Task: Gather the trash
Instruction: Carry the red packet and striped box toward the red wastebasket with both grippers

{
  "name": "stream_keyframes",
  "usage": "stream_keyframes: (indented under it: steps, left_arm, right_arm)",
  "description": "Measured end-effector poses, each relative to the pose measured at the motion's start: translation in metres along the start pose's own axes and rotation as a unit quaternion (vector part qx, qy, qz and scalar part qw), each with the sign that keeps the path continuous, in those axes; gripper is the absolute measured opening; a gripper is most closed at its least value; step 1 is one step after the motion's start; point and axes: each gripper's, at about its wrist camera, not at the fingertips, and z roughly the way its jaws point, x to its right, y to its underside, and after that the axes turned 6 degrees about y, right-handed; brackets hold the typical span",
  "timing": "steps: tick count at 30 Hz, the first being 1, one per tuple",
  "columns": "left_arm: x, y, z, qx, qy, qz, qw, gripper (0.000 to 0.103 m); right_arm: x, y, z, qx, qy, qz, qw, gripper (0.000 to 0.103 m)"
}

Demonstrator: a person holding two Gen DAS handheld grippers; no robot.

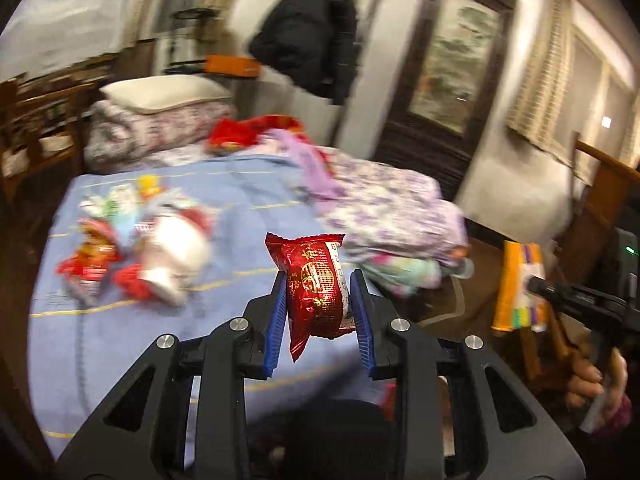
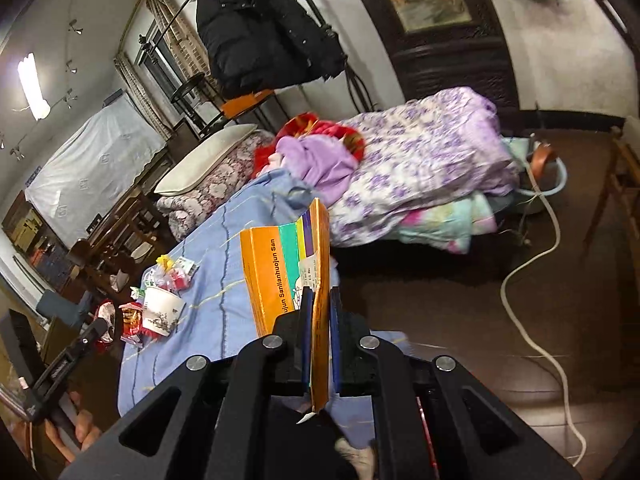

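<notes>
A: Left wrist view — what is held by the left gripper [image 1: 320, 300]?

B: A shiny red foil snack packet [image 1: 316, 280] is clamped between the blue pads, which are partly closed against its sides. It is carried above the blue striped bedsheet [image 1: 248, 184].

A: And on the right?

B: A flattened orange cardboard box with coloured stripes [image 2: 288, 264] is pinched edge-on by the right gripper [image 2: 320, 312], its jaws drawn nearly together.

A: Is other rubbish seen?

B: A white paper cup [image 2: 162, 310] is lying on the sheet among blurred red wrappers [image 2: 131, 320] — well apart from both grippers.
</notes>
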Motion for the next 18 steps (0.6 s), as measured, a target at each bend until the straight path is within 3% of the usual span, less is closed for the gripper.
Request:
stream_keyframes:
  steps: [6, 13, 18]
  left_arm:
    - [0.058, 0.015, 0.002, -0.022, 0.055, 0.024, 0.998, 0.032]
    - [0.104, 0.029, -0.004, -0.03, 0.07, 0.046, 0.996, 0.032]
    - [0.113, 0.03, -0.011, -0.035, 0.074, 0.049, 0.9954, 0.032]
  right_arm:
    - [0.021, 0.0, -0.028, 0.008, -0.001, -0.007, 1.0, 0.008]
    - [0.033, 0.011, -0.045, 0.007, -0.004, -0.027, 1.0, 0.008]
    - [0.045, 0.019, -0.045, 0.0, -0.001, -0.024, 1.0, 0.008]
